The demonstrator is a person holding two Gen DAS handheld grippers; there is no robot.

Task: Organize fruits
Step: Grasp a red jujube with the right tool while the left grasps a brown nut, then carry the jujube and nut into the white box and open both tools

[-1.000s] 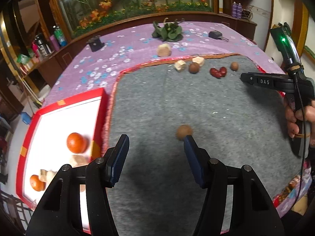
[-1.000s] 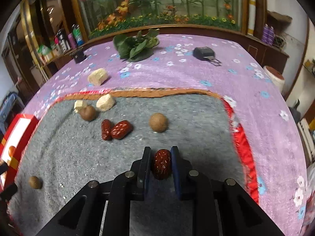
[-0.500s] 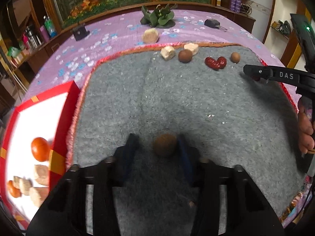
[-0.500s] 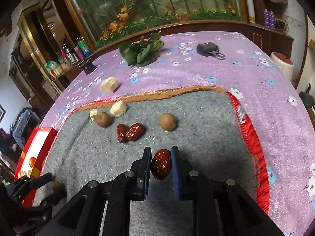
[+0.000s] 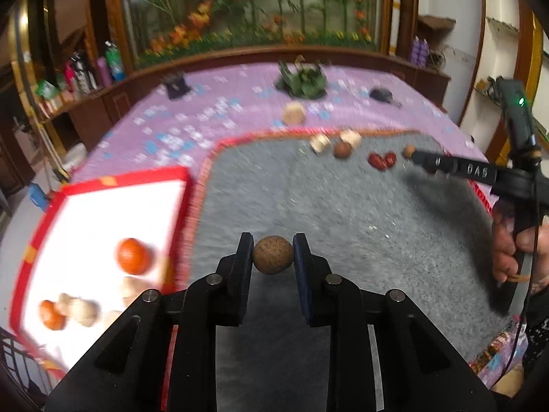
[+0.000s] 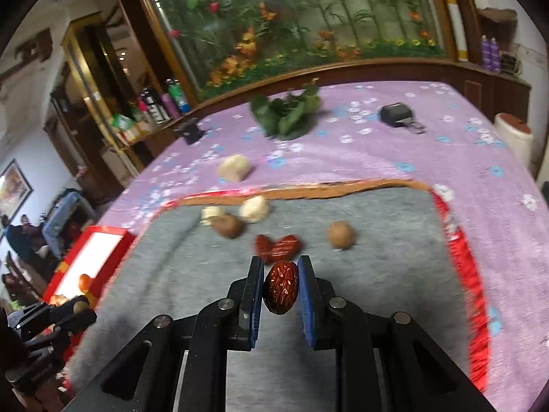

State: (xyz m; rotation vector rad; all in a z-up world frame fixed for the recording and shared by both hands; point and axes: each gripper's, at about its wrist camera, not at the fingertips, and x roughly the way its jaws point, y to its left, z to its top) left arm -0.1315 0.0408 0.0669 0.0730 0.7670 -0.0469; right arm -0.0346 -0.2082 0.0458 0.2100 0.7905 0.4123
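Your left hand-held gripper [image 5: 272, 255] has just been closing and now pinches a round brown fruit [image 5: 272, 254] between its pads, above the grey mat [image 5: 343, 213]. Your right hand-held gripper [image 6: 281, 286] is clamped on a wrinkled red date [image 6: 280, 287] — two more dates [image 6: 278, 247] lie on the mat just beyond it. The mat, edged red, covers part of a desk [image 6: 394, 158] draped in purple flowered cloth. A red-rimmed white tray [image 5: 103, 219] sits at the mat's left edge holding oranges [image 5: 133, 256] and pale pieces. Behind the desk runs a wooden-framed panel of flowers and bamboo [image 6: 291, 27]; bottles [image 6: 164, 103] stand on a shelf at left.
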